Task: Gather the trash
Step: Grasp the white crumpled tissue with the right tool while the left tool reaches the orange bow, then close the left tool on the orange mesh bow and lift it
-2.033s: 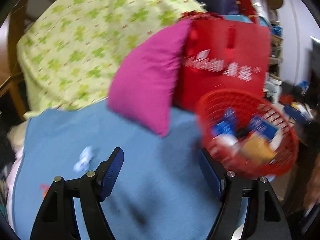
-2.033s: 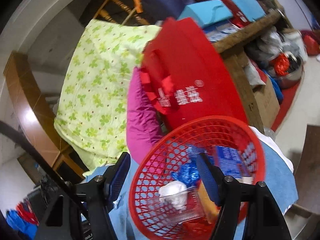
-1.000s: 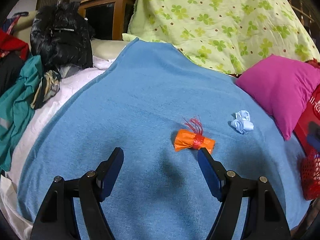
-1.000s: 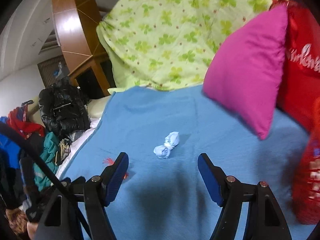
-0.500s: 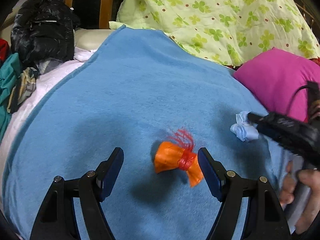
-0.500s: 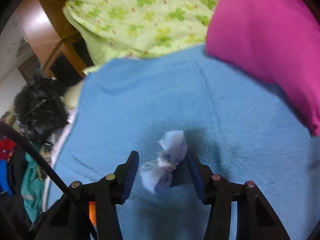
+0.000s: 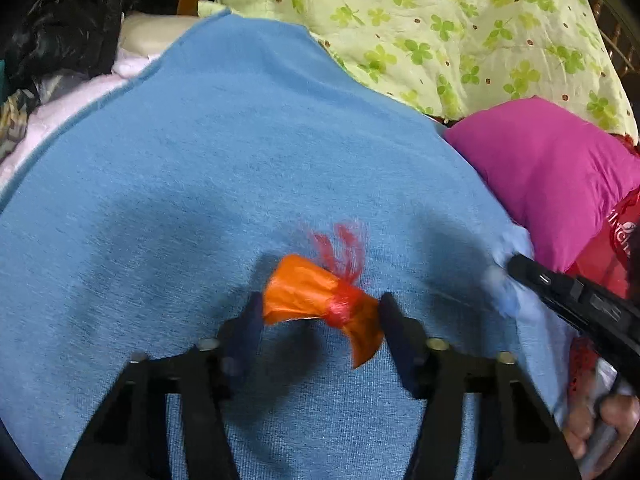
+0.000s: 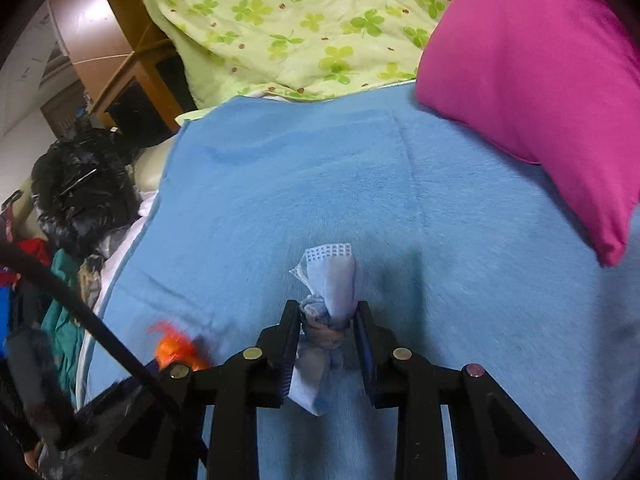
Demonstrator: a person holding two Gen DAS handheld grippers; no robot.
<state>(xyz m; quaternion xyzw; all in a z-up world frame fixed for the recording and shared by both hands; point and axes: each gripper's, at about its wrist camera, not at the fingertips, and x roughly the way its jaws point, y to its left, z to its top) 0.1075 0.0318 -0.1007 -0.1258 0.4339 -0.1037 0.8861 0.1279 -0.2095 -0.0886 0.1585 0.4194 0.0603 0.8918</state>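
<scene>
So both grippers are going after trash on the blue blanket (image 7: 248, 152) at once, which makes sense since the two bits lie near each other and each hand takes the closer one. The right gripper (image 8: 326, 322) is pinched tight on the knotted blue face mask (image 8: 332, 284), grabbing it right at the knot, probably because that's the firmest lump on a floppy thing; the mask's loose ends stick out above and below the jaws. The left gripper (image 7: 320, 312) is closing with the orange wrapper (image 7: 316, 296) sitting between its jaws, straddling it across the tied red middle; the pads look about at its ends, though it's too blurry to tell if they press yet. Both tools angle down onto the blanket. The pink pillow (image 7: 552, 176) and green clover quilt (image 7: 460, 20) sit behind, out of the way
</scene>
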